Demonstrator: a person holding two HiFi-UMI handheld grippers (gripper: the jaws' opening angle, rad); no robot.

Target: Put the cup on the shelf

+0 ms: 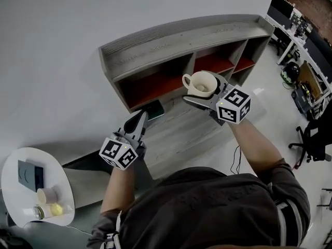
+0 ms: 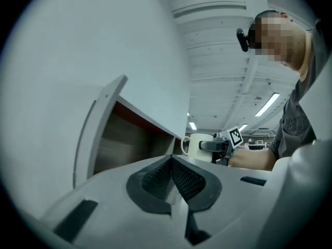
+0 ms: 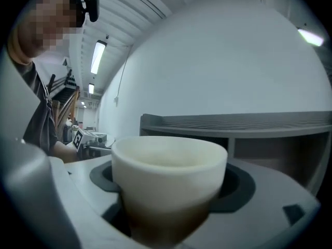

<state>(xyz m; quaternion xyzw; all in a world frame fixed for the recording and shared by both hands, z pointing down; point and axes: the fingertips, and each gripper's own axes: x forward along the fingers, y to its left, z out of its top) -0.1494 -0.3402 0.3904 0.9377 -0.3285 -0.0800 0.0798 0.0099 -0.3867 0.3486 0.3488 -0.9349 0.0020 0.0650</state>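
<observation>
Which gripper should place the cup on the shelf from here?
Right. The right gripper is already shut on the cup, holding it upright in front of the shelf's open compartments. The left gripper has its jaws together with nothing between them, so it would probably need a handover first.

Round white table (image 1: 58, 174) with paper cup (image 1: 42, 195), dark box (image 1: 30, 175); office chair (image 1: 312, 138) well apart.
</observation>
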